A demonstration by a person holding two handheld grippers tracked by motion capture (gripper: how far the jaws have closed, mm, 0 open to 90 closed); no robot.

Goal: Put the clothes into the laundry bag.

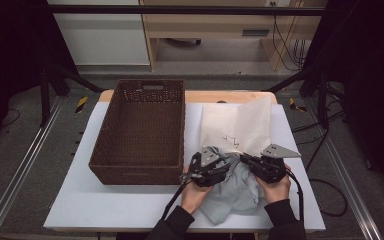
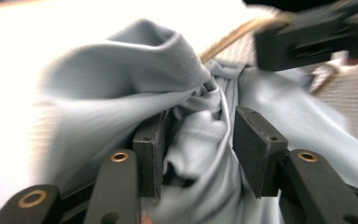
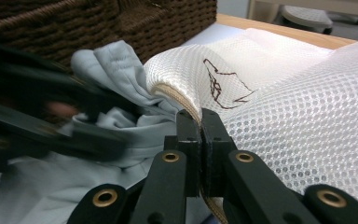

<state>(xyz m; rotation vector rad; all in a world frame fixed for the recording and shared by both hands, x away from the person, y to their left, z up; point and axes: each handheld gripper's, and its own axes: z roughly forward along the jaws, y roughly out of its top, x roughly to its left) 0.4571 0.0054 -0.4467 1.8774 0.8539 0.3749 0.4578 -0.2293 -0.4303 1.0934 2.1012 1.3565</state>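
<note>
Right tool (image 3: 200, 122) clamps mesh bag (image 3: 298, 116) rim; bag lies lengthwise away from person.

- Setting: recording lab or test bay, not a home.
- Black metal frame (image 1: 180, 10) around the work area, struts slanting to the floor.
- Metal floor rails (image 1: 22, 170) along both sides.
- Yellow-black hazard tape (image 1: 81, 104) on the floor.
- Loose cables (image 1: 325, 192) on grey carpet.
- White-topped surface (image 1: 105, 205), pale wooden furniture (image 1: 205, 25) behind.
</note>
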